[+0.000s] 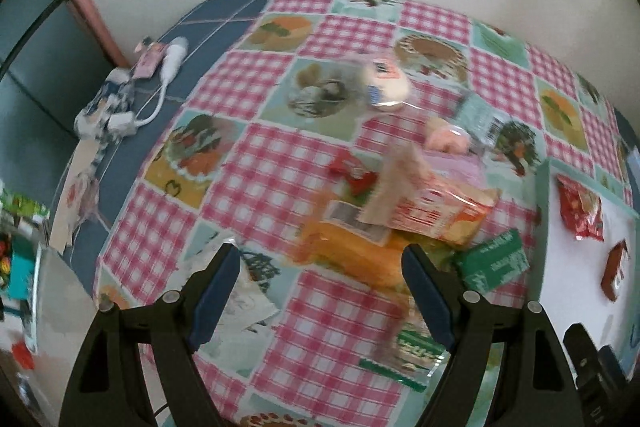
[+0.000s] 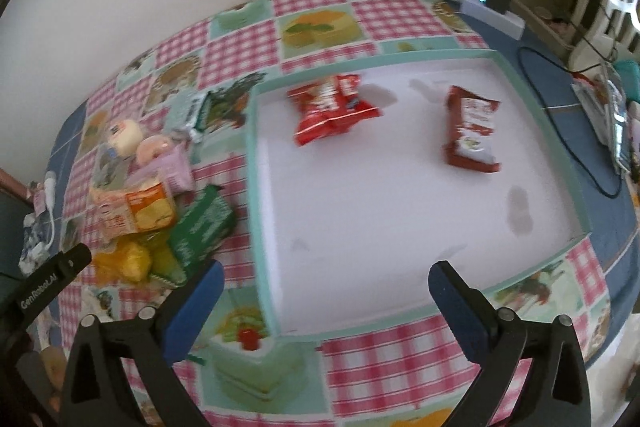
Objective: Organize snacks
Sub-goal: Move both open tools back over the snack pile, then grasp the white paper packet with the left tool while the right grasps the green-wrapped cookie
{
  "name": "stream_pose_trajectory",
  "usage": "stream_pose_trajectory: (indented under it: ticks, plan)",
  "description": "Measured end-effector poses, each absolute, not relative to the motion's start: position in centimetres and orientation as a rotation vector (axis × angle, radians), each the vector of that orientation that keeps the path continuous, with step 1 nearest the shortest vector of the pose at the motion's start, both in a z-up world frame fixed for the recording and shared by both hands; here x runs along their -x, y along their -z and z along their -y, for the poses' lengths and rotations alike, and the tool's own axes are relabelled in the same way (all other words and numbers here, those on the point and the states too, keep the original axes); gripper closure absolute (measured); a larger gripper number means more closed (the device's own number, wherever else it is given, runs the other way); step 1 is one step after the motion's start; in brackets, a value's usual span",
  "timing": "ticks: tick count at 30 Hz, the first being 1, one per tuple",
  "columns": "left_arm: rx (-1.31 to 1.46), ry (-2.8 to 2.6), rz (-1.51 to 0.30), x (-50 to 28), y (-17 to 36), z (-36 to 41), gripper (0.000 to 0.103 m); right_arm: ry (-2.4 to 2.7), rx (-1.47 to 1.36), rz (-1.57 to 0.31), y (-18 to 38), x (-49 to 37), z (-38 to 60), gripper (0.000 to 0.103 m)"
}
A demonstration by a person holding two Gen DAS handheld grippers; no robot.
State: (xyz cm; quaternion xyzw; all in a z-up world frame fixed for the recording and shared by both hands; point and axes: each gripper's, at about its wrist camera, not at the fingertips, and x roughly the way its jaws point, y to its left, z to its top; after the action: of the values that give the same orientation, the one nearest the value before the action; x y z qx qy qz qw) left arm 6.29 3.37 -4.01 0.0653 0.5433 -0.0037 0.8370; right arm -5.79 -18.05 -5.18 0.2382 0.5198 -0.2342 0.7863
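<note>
Two red snack packets (image 2: 334, 109) lie in the tray (image 2: 256, 187), beyond the wide-open right hand-held gripper (image 2: 322, 281).

Black gripper (image 2: 322, 293) frames, blue finger pads (image 2: 454, 311), silver screws.

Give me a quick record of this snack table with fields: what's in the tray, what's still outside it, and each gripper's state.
tray: white base, mint rim, on the checked tablecloth
in tray: two red snack packets, one dark red packet
outside tray: snack pile beside it
left gripper: open, holding nothing, above the pile
right gripper: open, holding nothing, above the tray's near edge
</note>
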Motion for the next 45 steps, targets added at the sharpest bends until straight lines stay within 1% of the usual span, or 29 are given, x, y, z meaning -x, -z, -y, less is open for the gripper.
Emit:
stream_pose_trajectory:
  ticks: [10,15,20,26,34,37,40,45]
  plan:
    - [0.055,-0.11,-1.198,-7.0,5.4,-11.1,0.019,0.368,-0.521,-1.165,6.0,2.5,13.3,0.0]
    - [0.135,-0.166,-1.237,-7.1,7.4,-15.1,0.019,0.292,-0.493,-1.213,7.1,1.0,10.1,0.0]
    - [0.199,-0.172,-1.282,-7.3,9.3,-17.4,0.019,0.26,-0.445,-1.264,8.4,-0.1,7.9,0.0]
    - [0.223,-0.126,-1.306,-7.7,10.3,-17.5,0.019,0.26,-0.433,-1.331,10.7,-1.2,6.7,0.0]
    - [0.17,-0.068,-1.351,-9.1,12.3,-15.3,0.019,0.272,-0.371,-1.399,13.4,-2.5,5.6,0.0]
    - [0.137,-0.069,-1.382,-9.6,13.4,-14.5,0.019,0.284,-0.311,-1.401,13.8,-3.0,5.1,0.0]
    - [0.066,-0.094,-1.371,-10.2,14.0,-13.8,0.019,0.292,-0.253,-1.409,14.2,-3.4,4.3,0.0]
    - [0.056,-0.098,-1.358,-10.6,14.3,-13.4,0.019,0.288,-0.23,-1.406,14.4,-3.4,3.5,0.0]
